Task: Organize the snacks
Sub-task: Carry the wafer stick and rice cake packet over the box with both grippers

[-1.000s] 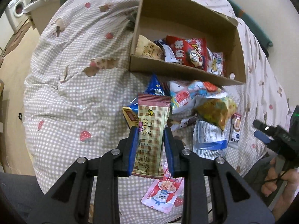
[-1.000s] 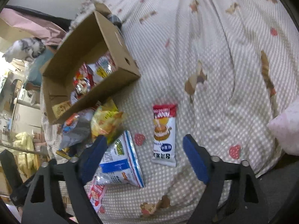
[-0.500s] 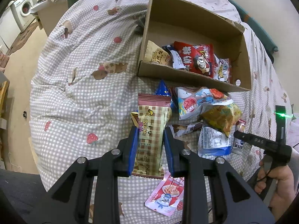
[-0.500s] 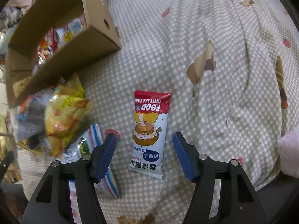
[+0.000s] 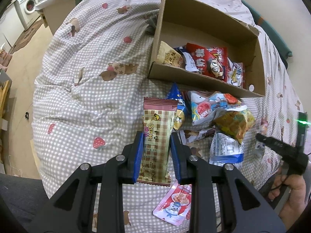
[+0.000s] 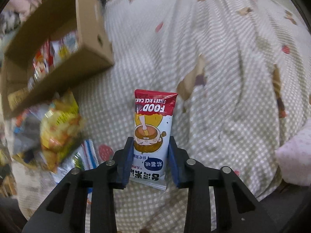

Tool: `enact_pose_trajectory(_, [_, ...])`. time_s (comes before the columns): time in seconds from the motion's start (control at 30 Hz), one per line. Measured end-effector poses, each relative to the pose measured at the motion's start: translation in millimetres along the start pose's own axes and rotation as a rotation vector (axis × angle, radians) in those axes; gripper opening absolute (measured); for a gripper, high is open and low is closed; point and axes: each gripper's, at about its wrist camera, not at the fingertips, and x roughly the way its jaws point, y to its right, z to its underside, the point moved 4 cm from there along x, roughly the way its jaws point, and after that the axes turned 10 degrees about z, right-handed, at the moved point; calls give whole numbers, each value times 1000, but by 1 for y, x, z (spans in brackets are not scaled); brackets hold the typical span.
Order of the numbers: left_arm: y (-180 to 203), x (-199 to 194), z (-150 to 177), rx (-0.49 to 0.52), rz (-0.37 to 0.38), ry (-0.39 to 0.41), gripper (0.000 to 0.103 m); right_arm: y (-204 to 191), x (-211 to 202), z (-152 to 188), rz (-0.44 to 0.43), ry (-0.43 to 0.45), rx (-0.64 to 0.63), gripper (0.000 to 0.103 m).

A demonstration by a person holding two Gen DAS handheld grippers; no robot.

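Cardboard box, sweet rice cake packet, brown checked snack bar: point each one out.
cardboard box [image 5: 196, 78], left wrist view, on its near front wall.
sweet rice cake packet [image 6: 150, 134], right wrist view, on the cartoon picture mid-packet.
brown checked snack bar [image 5: 157, 128], left wrist view, on its printed middle.

We held the left gripper [image 5: 156, 151] clamped on a bar [image 5: 157, 136]; our right gripper [image 6: 149, 159] (pointing steeply down) was closing around a packet [image 6: 152, 136].

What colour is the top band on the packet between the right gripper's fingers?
Red, above a white body, on the rice cake packet; clearest in the right wrist view.
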Motion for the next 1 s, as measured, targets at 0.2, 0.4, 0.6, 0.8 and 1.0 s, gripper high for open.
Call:
enact_pose_trajectory(0.2, [-5, -1, -1, -18, -18, 14, 24, 7, -20, -2, -92, 67, 56, 35])
enact_pose_trajectory(0.4, [-7, -5, -3, -18, -34, 42, 24, 11, -54, 0, -140, 153, 73, 35])
enact_pose_trajectory(0.6, [-6, -12, -7, -12, -46, 85, 24, 23, -86, -12, -178, 271, 93, 35])
enact_pose_trajectory(0.8, [-3, -18, -10, 10, -70, 125, 24, 23, -97, -16, -231, 305, 122, 35])
enact_pose_trajectory(1.0, [-3, -18, -10, -17, -43, 112, 24, 11, -97, -20, -275, 308, 133, 35])
